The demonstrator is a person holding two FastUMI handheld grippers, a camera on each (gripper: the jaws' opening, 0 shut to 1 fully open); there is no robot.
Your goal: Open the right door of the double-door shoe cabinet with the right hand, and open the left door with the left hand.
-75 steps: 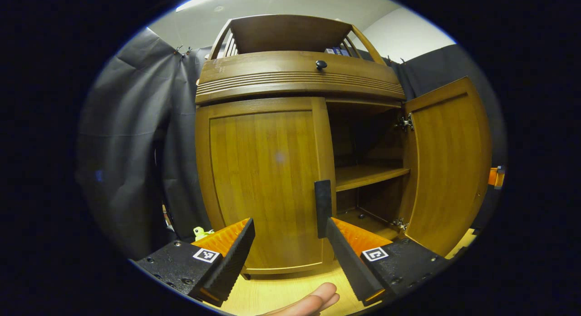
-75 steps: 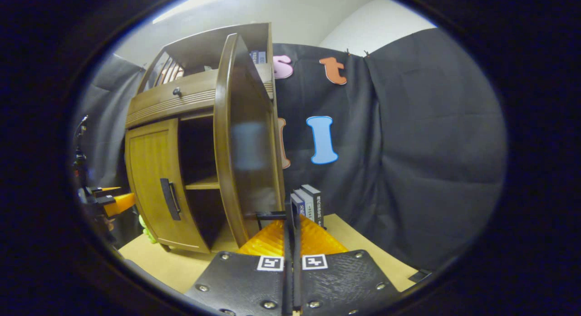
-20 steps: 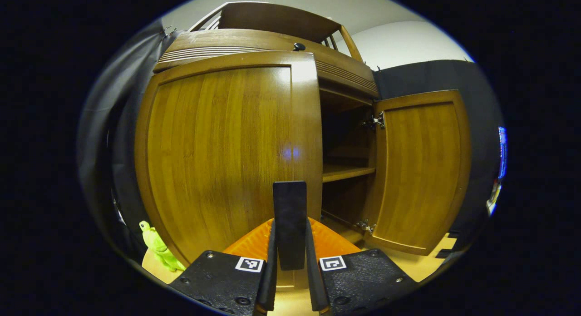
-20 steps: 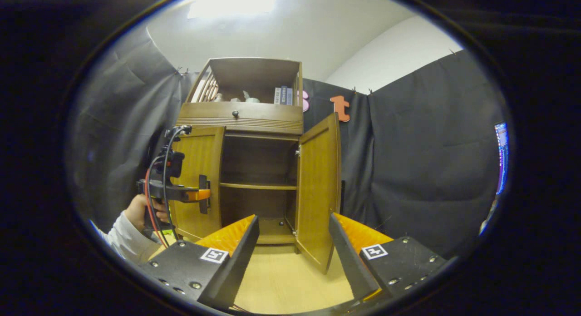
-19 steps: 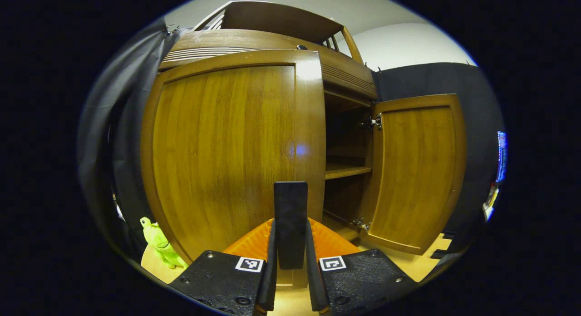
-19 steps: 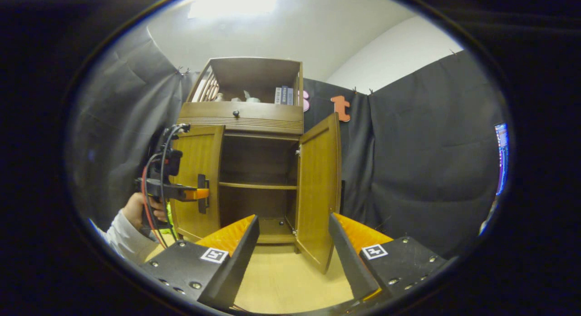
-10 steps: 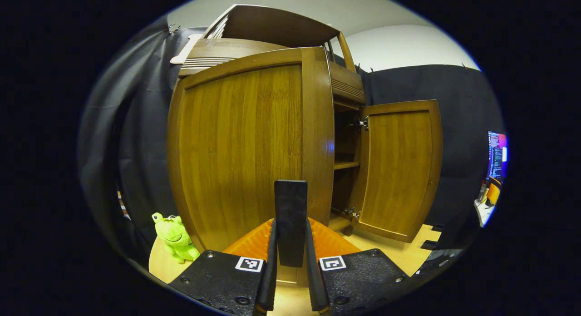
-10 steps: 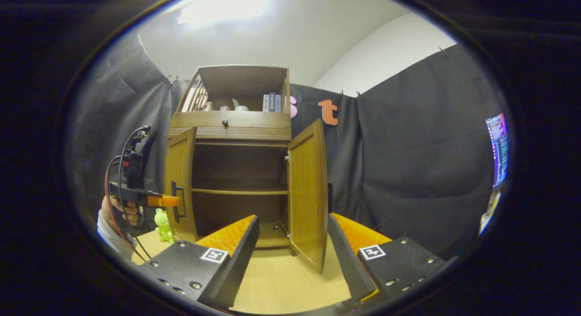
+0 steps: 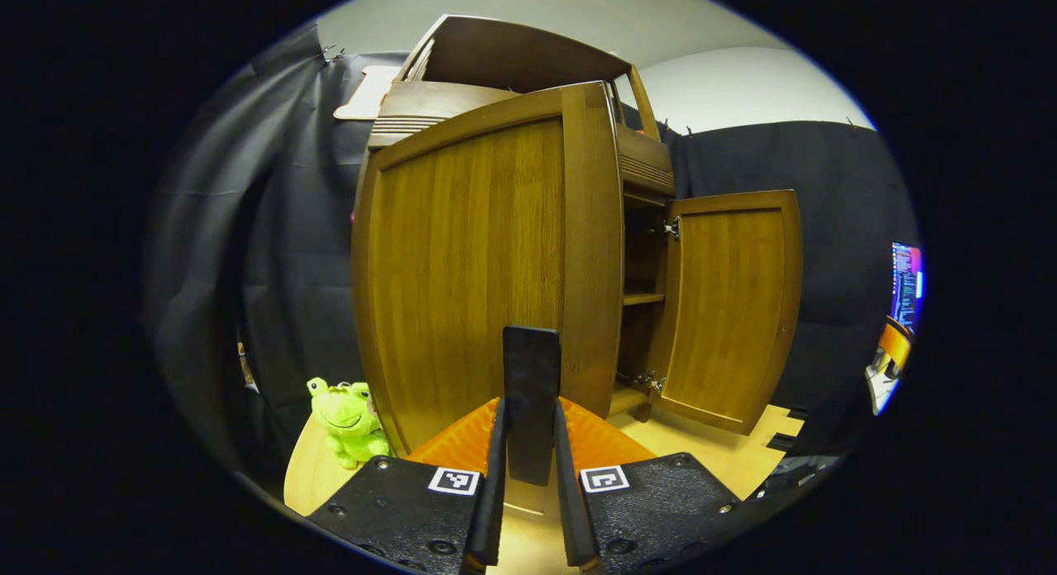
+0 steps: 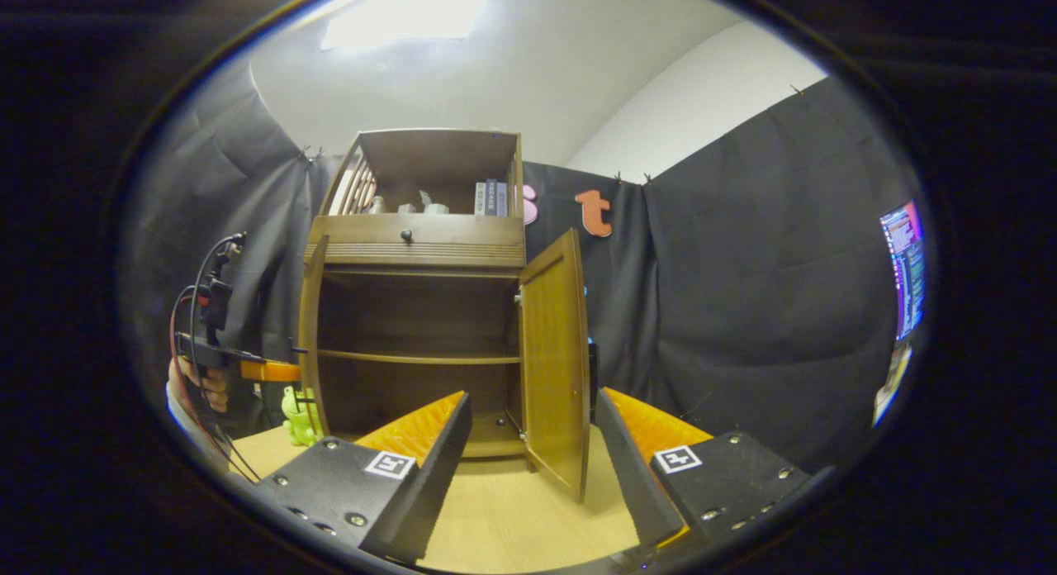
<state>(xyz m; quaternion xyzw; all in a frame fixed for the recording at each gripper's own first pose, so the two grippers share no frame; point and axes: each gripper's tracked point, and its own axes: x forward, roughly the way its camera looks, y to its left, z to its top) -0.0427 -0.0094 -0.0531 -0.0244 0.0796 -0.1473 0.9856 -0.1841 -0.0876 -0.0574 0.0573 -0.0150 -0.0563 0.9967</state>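
Observation:
The wooden shoe cabinet stands with both doors swung out. In the left gripper view the left door is close in front, and my left gripper is shut on its black handle. From the right gripper view that door shows nearly edge-on, with the left gripper at its handle and a hand holding it. The right door stands wide open, also seen in the left gripper view as the right door. My right gripper is open, back from the cabinet, holding nothing.
A green frog toy sits on the light wooden table left of the cabinet. Inside are a shelf and, higher up, a drawer knob and books. A lit screen glows at far right.
The left gripper closed on the left door's handle and has swung that door outward. The right gripper let go of the right door's handle, opened and drew back.

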